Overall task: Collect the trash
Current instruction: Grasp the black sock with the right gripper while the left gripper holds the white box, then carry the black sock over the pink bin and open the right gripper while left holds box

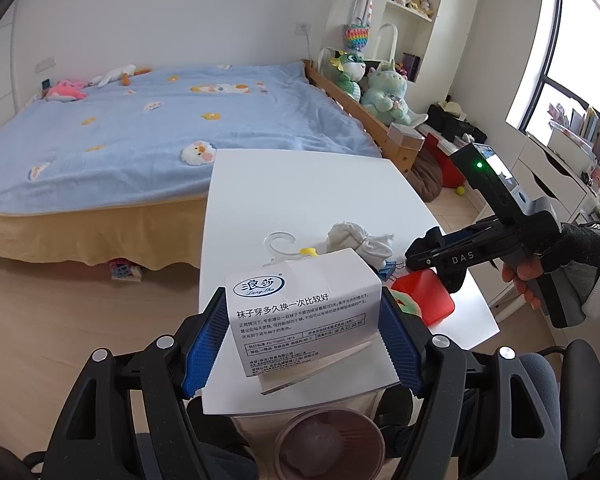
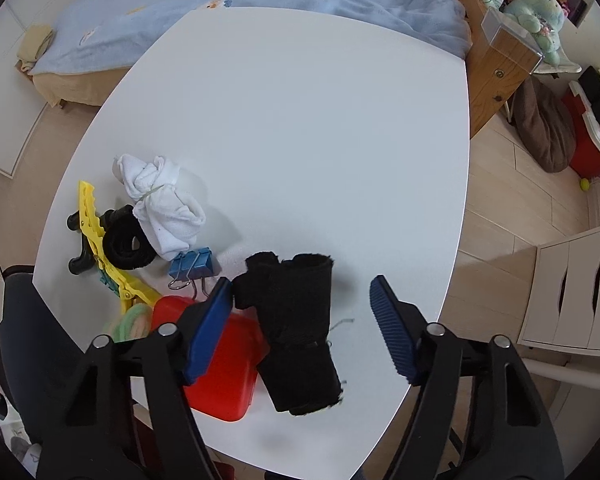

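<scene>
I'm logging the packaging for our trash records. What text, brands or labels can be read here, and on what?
"浪莎 LangSha": blue oval logo on the white sock packaging card, clamped in the left hand-held gripper.
"袜子穿多久换一次比较好": bold headline on the same card.
Fine print and boxed table below the headline: too small to read reliably.
"DAS": white letters on the right hand-held gripper body.
Right wrist view: no readable text.

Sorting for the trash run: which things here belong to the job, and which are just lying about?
Job: sock label in left gripper; bin below.
Lying about: white socks, black socks, binder clip, yellow clip, red box.
</scene>
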